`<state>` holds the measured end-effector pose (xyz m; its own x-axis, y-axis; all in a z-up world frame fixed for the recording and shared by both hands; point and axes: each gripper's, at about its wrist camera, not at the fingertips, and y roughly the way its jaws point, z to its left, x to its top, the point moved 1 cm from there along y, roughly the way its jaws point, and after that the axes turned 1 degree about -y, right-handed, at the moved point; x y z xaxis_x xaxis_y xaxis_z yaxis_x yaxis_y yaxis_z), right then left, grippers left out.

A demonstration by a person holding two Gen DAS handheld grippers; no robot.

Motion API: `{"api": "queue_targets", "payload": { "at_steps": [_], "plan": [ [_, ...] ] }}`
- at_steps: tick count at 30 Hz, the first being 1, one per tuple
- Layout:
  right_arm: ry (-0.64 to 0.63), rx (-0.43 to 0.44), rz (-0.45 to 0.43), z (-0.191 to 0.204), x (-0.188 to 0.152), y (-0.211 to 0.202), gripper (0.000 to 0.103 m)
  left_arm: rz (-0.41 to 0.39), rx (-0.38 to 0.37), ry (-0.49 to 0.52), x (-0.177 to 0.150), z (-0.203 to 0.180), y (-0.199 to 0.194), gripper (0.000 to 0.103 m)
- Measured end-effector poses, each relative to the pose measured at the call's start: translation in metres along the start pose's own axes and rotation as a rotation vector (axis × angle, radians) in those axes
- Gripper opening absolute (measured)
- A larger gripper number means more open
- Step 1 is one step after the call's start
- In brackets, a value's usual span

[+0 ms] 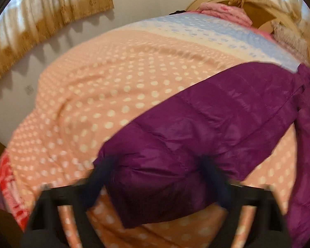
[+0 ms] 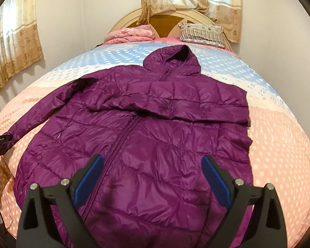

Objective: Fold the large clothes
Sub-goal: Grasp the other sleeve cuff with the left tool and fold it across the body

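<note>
Left wrist view first: the left hand-held gripper (image 1: 158, 171) sits right over the cuff end of the sleeve (image 1: 165, 177) of the purple quilted hooded puffer jacket (image 1: 227, 111), with that cuff between its dark blue fingers (image 1: 101, 177). The picture is smeared, so I cannot tell whether the pads are actually pressing the fabric or just bracketing it. Beyond the fingertips the sleeve runs away to the upper right toward the jacket body, lying on the peach polka-dot bedspread (image 1: 88, 95).

Over to the right wrist view: the right hand-held gripper (image 2: 153, 177) hangs spread wide above the lower front of the jacket, blue pads (image 2: 91, 177) well apart, nothing caught between them. Straight ahead the zip runs up the chest; the far sleeve is already laid across the chest, and the hood (image 2: 171, 60) lies beyond on the blue band of the bedspread. Farther still, a striped pillow (image 2: 200, 34) and folded pink blanket (image 2: 130, 34) sit by the headboard (image 2: 165, 20).

The risk, as I read it: that shiny shell is slippery and puffy. A shallow pinch on the cuff could let it slide out mid-carry, and a fast swing could drag the body askew or disturb the sleeve already folded.
</note>
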<state>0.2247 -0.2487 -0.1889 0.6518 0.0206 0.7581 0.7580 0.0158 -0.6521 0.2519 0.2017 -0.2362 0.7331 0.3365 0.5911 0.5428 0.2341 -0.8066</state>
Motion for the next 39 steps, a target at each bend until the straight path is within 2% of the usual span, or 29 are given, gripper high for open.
{"api": "queue_targets", "payload": {
  "at_steps": [2, 3, 4, 9, 11, 13, 16, 19, 25, 30, 33, 34, 35, 37, 38, 39],
  "plan": [
    [0.019, -0.012, -0.011, -0.009, -0.001, -0.004, 0.098, -0.008, 0.007, 0.022, 0.005, -0.005, -0.009, 0.014],
    [0.03, -0.017, -0.015, -0.014, -0.001, -0.006, 0.098, -0.018, 0.002, 0.016, 0.01, -0.006, -0.015, 0.01],
    [0.041, -0.022, -0.019, -0.019, -0.001, -0.008, 0.098, -0.037, -0.003, 0.003, 0.017, -0.005, -0.023, 0.009],
    [0.097, -0.066, -0.04, -0.053, -0.003, -0.016, 0.098, -0.224, 0.077, 0.052, 0.052, -0.018, -0.073, 0.008],
    [0.12, -0.087, -0.042, -0.067, -0.004, -0.018, 0.098, -0.299, 0.104, 0.084, 0.069, -0.034, -0.094, 0.008],
    [0.137, -0.109, -0.042, -0.08, -0.004, -0.02, 0.098, -0.357, 0.098, 0.112, 0.084, -0.051, -0.108, 0.007],
    [0.165, -0.154, -0.045, -0.106, -0.005, -0.024, 0.098, -0.424, 0.033, 0.181, 0.098, -0.088, -0.13, 0.006],
    [0.22, -0.19, -0.052, -0.133, -0.006, -0.031, 0.098, -0.481, -0.054, 0.257, 0.098, -0.137, -0.155, 0.006],
    [0.306, -0.209, -0.069, -0.167, -0.014, -0.045, 0.099, -0.534, -0.202, 0.425, 0.066, -0.248, -0.181, 0.006],
    [0.315, -0.222, -0.057, -0.179, -0.029, -0.044, 0.099, -0.493, -0.312, 0.534, 0.026, -0.332, -0.18, 0.005],
    [0.336, -0.222, -0.042, -0.187, -0.038, -0.04, 0.099, -0.462, -0.353, 0.574, 0.002, -0.372, -0.179, 0.007],
    [0.34, -0.223, -0.037, -0.188, -0.041, -0.039, 0.099, -0.442, -0.373, 0.594, -0.004, -0.384, -0.177, 0.008],
    [0.343, -0.224, -0.031, -0.19, -0.044, -0.037, 0.099, -0.421, -0.383, 0.618, -0.012, -0.394, -0.175, 0.014],
    [0.344, -0.225, -0.024, -0.191, -0.048, -0.036, 0.099, -0.412, -0.406, 0.655, -0.025, -0.41, -0.174, 0.04],
    [0.342, -0.226, -0.019, -0.191, -0.049, -0.035, 0.099, -0.437, -0.405, 0.662, -0.031, -0.413, -0.177, 0.062],
    [0.343, -0.228, -0.015, -0.191, -0.05, -0.034, 0.099, -0.488, -0.403, 0.66, -0.038, -0.413, -0.186, 0.079]
  ]
}}
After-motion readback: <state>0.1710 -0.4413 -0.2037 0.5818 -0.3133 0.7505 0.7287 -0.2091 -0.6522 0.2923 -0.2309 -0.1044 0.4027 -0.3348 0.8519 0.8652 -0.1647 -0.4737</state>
